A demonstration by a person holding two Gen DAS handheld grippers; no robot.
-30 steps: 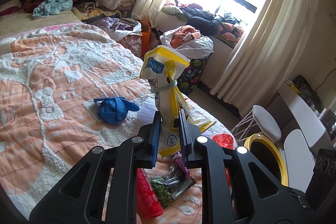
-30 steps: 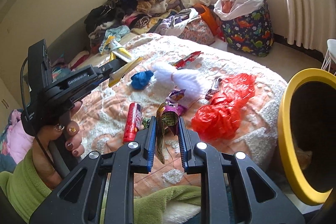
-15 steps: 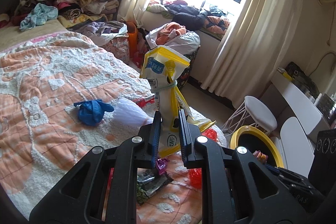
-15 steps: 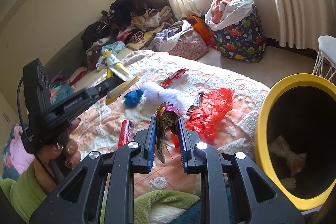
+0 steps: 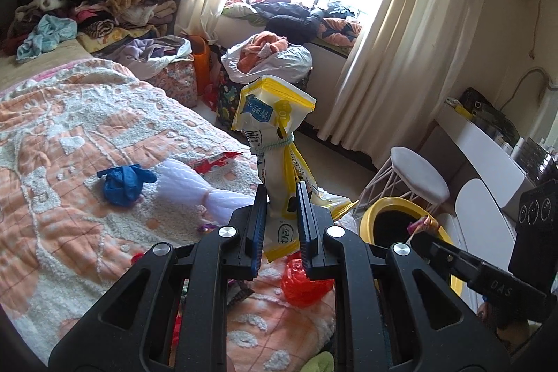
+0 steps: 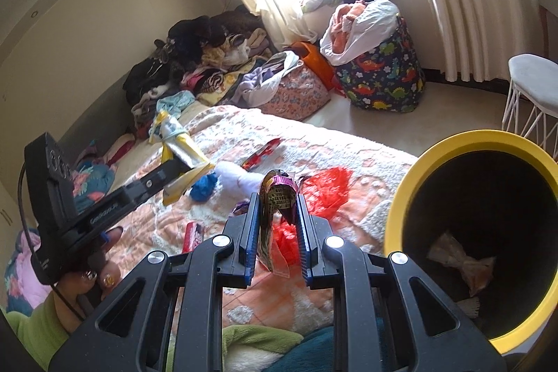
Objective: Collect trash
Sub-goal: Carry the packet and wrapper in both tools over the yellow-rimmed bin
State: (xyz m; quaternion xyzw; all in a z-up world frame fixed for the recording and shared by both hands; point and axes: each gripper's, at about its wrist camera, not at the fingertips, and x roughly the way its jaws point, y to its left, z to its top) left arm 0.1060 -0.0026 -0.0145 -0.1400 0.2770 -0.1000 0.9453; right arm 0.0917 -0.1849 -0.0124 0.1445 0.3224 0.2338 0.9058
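At nine o'clock of the right wrist view, the left tongs (image 6: 190,168) stay clamped on a yellow-and-white bag (image 5: 275,142) tied at the neck, held upright and clear of the bed (image 5: 69,135), likely so it carries without snagging. At centre, the right tongs (image 6: 277,225) pinch a purple snack wrapper (image 6: 279,197), lifted above a red plastic bag (image 6: 324,187). At three o'clock stands the yellow-rimmed bin (image 6: 404,197), close by, with crumpled paper inside; both pieces seem bound there.
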